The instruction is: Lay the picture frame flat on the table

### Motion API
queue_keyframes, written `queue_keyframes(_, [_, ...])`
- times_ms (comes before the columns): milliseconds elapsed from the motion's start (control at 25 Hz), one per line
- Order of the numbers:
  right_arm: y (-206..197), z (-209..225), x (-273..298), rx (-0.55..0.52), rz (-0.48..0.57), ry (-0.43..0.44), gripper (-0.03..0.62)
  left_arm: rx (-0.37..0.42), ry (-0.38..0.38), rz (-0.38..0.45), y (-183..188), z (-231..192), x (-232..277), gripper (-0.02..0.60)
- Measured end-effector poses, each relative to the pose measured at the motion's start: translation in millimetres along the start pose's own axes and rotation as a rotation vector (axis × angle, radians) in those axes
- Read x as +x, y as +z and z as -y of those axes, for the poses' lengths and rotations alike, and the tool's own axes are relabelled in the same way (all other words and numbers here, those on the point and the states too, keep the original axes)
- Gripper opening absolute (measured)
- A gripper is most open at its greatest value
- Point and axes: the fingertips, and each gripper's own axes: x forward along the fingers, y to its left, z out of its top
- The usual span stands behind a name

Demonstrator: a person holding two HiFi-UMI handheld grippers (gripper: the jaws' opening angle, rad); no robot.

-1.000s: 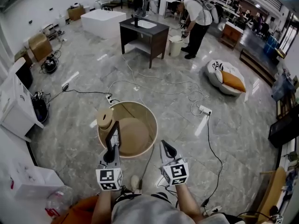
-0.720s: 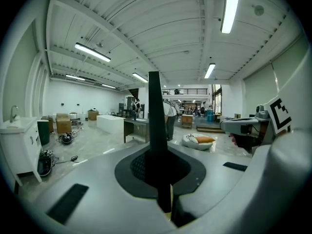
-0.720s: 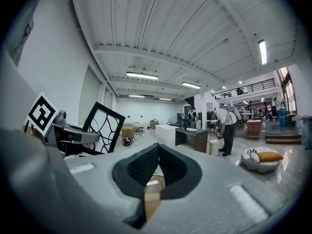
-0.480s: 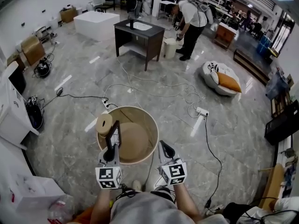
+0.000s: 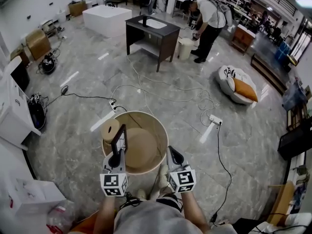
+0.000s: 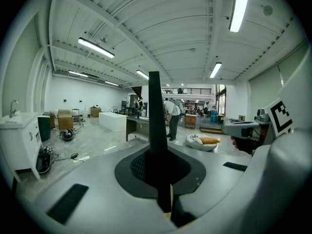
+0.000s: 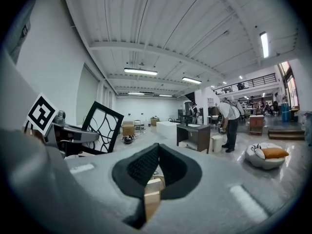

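Note:
A black picture frame (image 5: 120, 139) with a curved pattern stands upright, edge-on, over the round wooden table (image 5: 157, 126). My left gripper (image 5: 117, 155) is shut on its lower edge. In the left gripper view the frame (image 6: 157, 112) rises as a thin black bar between the closed jaws of the left gripper (image 6: 159, 152). The right gripper view shows the frame's face (image 7: 101, 128) at the left. My right gripper (image 5: 171, 153) hovers beside the table's near right edge, with its jaws together and nothing held, the same in its own view (image 7: 157, 147). A tan roll (image 5: 110, 128) sits on the table's left side.
A dark washstand (image 5: 151, 33) and a person (image 5: 207, 21) bent over stand far ahead. Cables and a power strip (image 5: 214, 119) lie on the marble floor. A cushion bed (image 5: 236, 84) is at the right, a white unit (image 5: 12, 108) at the left.
Both grippers and the frame have moved forward toward the round table, which now lies closer beneath them. The frame stays upright in the left gripper.

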Motion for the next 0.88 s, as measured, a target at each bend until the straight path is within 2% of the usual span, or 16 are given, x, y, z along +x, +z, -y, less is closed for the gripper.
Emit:
queue_keyframes(160, [3,23,43,0.004,-0.001,0.053,0.000,-0.011,0.042,0.003,7,-4,33,0.024])
queue_keyframes(400, [-1,55,124,0.028,-0.024,0.154,-0.001,-0.055,0.145,-0.010,15,-23,90,0.025])
queue_keyframes(880, [-72,83,248,0.043,-0.180,0.316,0.000,-0.148,0.254,-0.145,-44,-52,194,0.025])
